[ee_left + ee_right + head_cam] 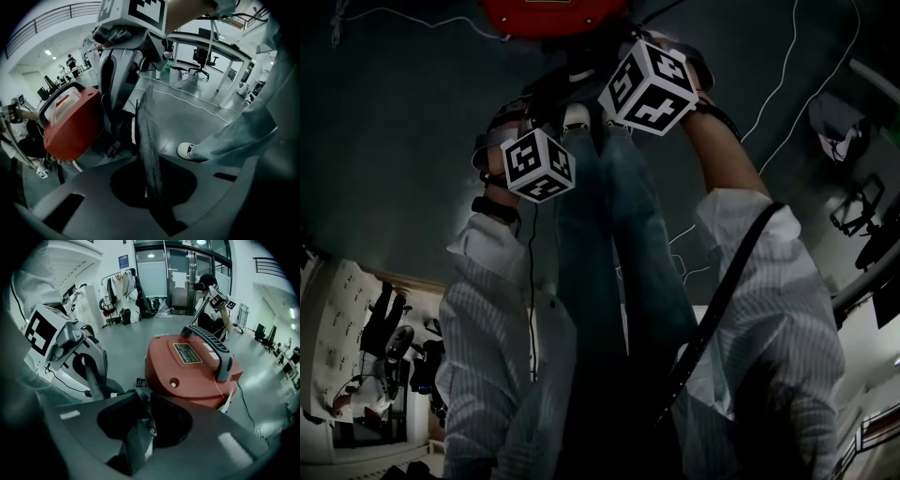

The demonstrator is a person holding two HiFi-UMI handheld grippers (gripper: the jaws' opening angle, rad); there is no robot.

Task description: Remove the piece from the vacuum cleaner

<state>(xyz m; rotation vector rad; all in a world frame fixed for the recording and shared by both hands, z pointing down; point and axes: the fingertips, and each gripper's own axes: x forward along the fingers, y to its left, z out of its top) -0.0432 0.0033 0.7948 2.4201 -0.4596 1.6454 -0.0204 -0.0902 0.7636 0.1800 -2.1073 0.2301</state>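
Observation:
The red vacuum cleaner [187, 366] stands on the grey floor, its black handle [213, 348] on top. A black piece [140, 392] juts from its front and lies between the jaws of my right gripper [150, 427], against one finger [135, 446]; whether the pads press on it is hidden. My left gripper [149, 136] is shut beside the vacuum cleaner [70, 124], its pads together with nothing seen between them. In the head view both marker cubes [539, 164] [649, 86] hang just below the vacuum cleaner [548, 14].
The person's jeans-clad legs [609, 234] and a white shoe [187, 151] stand close behind the grippers. A thin white cable [187, 99] runs across the floor. Another person [208, 305] sits behind the vacuum cleaner. Desks and office chairs [204, 58] stand far off.

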